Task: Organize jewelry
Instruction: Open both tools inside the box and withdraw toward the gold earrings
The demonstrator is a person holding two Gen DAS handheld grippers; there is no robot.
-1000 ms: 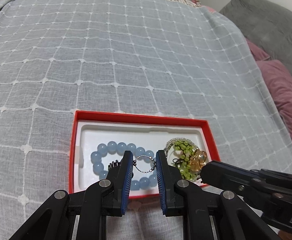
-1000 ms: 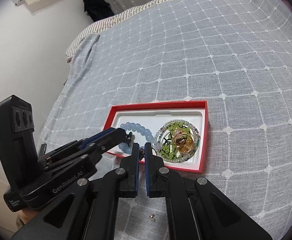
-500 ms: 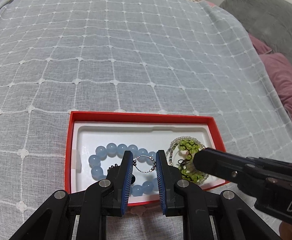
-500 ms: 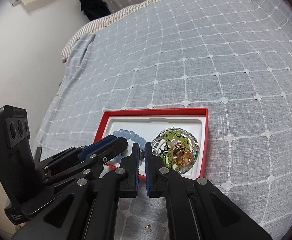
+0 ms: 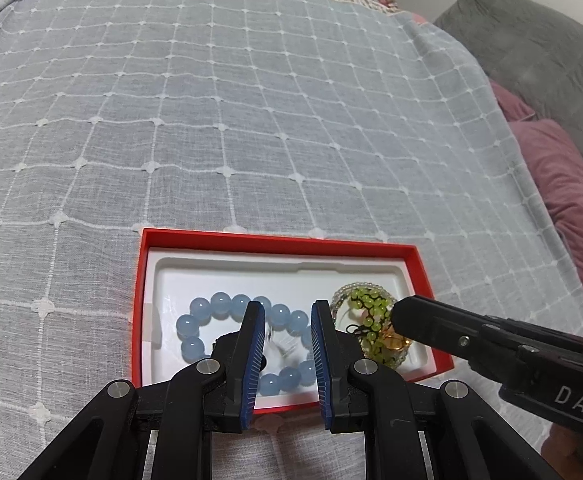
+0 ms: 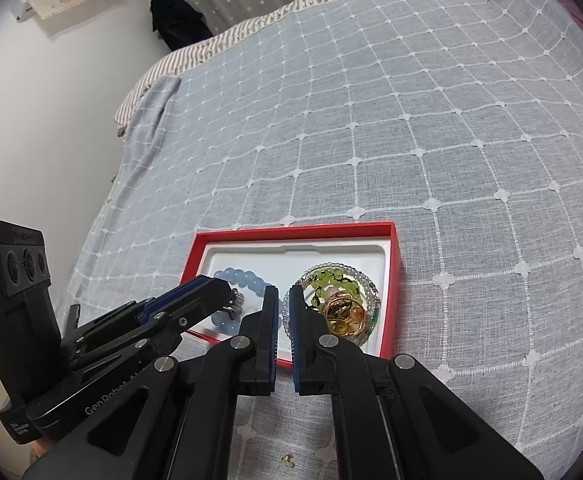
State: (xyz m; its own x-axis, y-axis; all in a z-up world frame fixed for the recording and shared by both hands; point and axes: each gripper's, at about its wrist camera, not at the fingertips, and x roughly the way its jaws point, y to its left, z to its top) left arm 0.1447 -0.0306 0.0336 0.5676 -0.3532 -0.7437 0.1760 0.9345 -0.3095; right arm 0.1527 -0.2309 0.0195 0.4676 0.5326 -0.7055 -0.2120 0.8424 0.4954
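A red box with a white liner (image 5: 275, 248) (image 6: 291, 236) lies on the bed. In it lie a blue bead bracelet (image 5: 211, 312) (image 6: 235, 276) and a green bead bracelet with gold rings (image 5: 365, 312) (image 6: 341, 308). My left gripper (image 5: 287, 332) is over the blue bracelet, jaws apart, with a blurred silver chain earring (image 5: 281, 344) loose between them. It also shows in the right wrist view (image 6: 211, 288). My right gripper (image 6: 284, 312) hovers over the box's near side, jaws nearly together with nothing seen between them; its tip (image 5: 411, 316) covers the gold rings.
The grey checked bedspread (image 5: 251, 120) runs all around the box. Grey and pink pillows (image 5: 551, 152) lie at the right. A small gold piece (image 6: 288, 458) lies on the bedspread near the box's front. A white wall (image 6: 51, 120) borders the bed's left.
My left jaws have opened wider and the silver earring has come loose between them. The right gripper's jaws parted slightly and it shifted over the green bracelet.
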